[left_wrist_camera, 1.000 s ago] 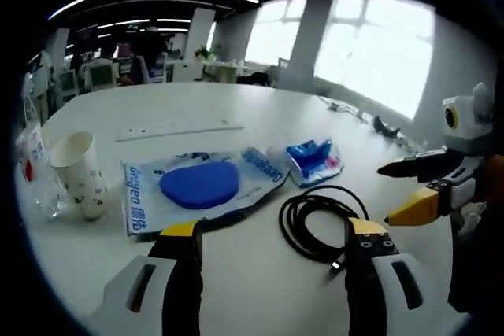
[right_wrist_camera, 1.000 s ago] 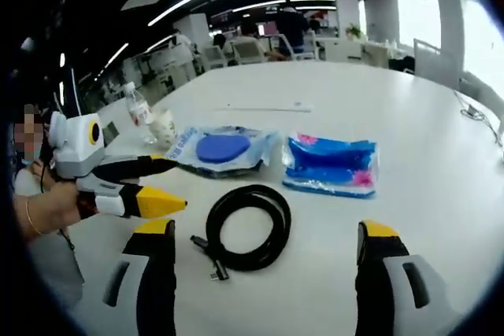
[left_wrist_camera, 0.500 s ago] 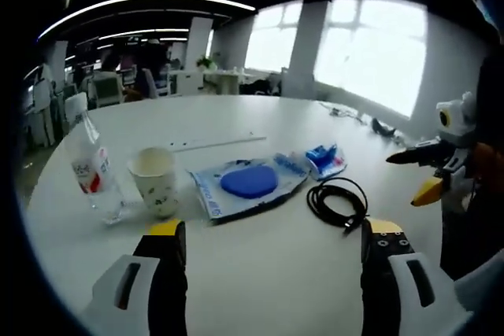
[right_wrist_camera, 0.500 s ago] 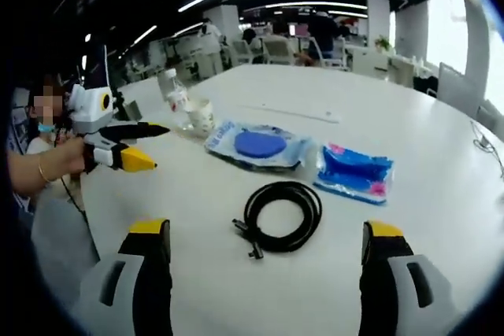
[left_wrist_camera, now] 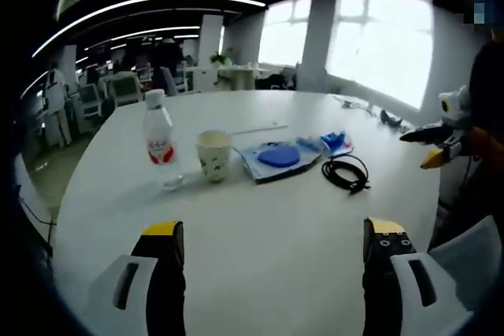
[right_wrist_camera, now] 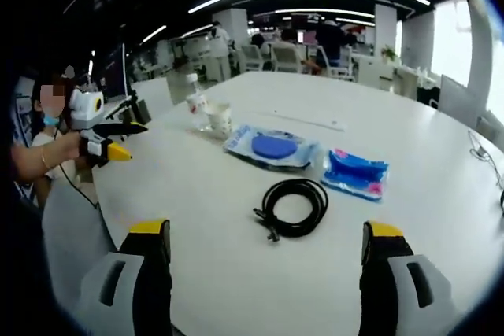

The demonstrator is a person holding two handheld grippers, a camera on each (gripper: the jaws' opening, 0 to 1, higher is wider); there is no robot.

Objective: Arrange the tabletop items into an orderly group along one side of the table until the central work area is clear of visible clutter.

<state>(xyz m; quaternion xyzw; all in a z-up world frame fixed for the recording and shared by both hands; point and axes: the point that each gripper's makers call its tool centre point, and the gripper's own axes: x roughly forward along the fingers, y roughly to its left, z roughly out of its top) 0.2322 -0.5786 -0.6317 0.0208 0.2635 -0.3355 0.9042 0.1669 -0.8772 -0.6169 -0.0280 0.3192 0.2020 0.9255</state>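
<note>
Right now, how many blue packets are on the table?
2: the big packet sits beside the paper cup, and the small packet lies next to it, behind the cable.

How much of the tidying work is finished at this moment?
Nothing looks done. The bottle, paper cup, blue pouch, small blue packet and black cable lie across the table's middle. Left gripper and right gripper are open, empty. All grouping remains.
</note>
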